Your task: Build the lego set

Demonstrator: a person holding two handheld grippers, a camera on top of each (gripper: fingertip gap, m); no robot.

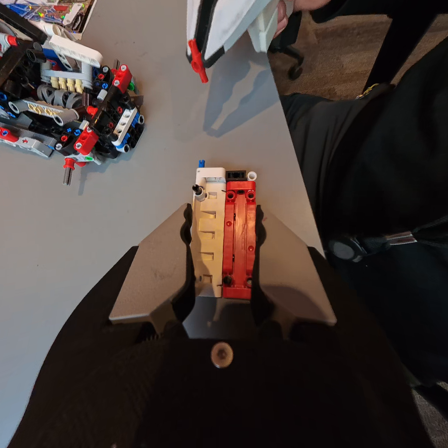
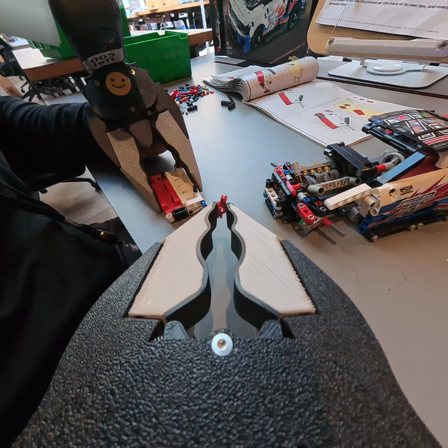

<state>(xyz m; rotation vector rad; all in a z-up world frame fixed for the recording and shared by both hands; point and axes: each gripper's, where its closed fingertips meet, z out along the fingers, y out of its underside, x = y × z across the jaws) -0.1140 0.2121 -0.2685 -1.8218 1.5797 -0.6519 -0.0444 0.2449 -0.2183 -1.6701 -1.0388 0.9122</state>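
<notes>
- The grey table [image 2: 242, 150] carries the half-built Lego race car [image 2: 358, 184], the open instruction booklet [image 2: 315, 106] behind it and a scatter of loose pieces [image 2: 191, 93] farther back.
- The left gripper [image 1: 223, 211] is spread about as wide as the red-and-white panel sub-assembly [image 1: 224, 232] clamped between its fingers, one finger on the white side, the other on the red. The assembly's far end sits near the table edge.
- The right gripper [image 2: 221, 208] is nearly closed, its tips pinching a small red connector pin [image 2: 221, 206], held just beside the sub-assembly's end.
</notes>
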